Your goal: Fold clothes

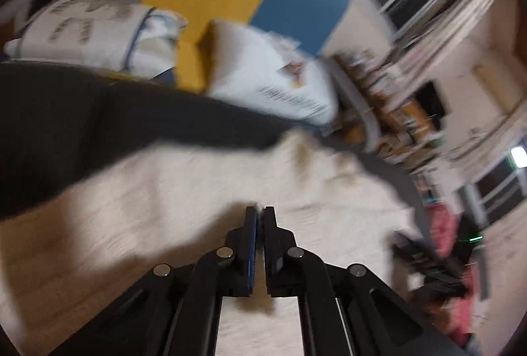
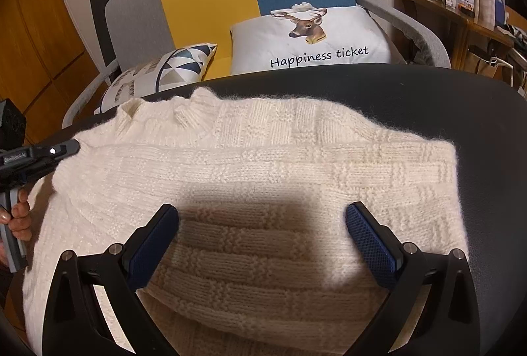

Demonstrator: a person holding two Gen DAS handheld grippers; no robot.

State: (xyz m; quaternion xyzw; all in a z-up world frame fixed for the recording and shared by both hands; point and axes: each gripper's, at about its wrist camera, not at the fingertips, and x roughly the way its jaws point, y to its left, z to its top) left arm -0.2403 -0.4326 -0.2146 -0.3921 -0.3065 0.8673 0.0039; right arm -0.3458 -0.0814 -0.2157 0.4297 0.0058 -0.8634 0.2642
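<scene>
Cream knit sweater [image 2: 263, 178] (folded) flat on black surface [image 2: 461, 99].

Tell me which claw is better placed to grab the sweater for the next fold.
Probably the right claw: open, steady above the cream sweater, right edge near. The left claw is shut and motion-blurred at the sweater's left side.

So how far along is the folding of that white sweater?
Partly done, it seems. The cream sweater lies flat on the dark table, its side apparently already folded across the body. The left claw is shut, at the sweater's shoulder edge in the right view, though blur hides whether it pinches knit. The right claw hovers open above it. A final fold probably remains.
</scene>
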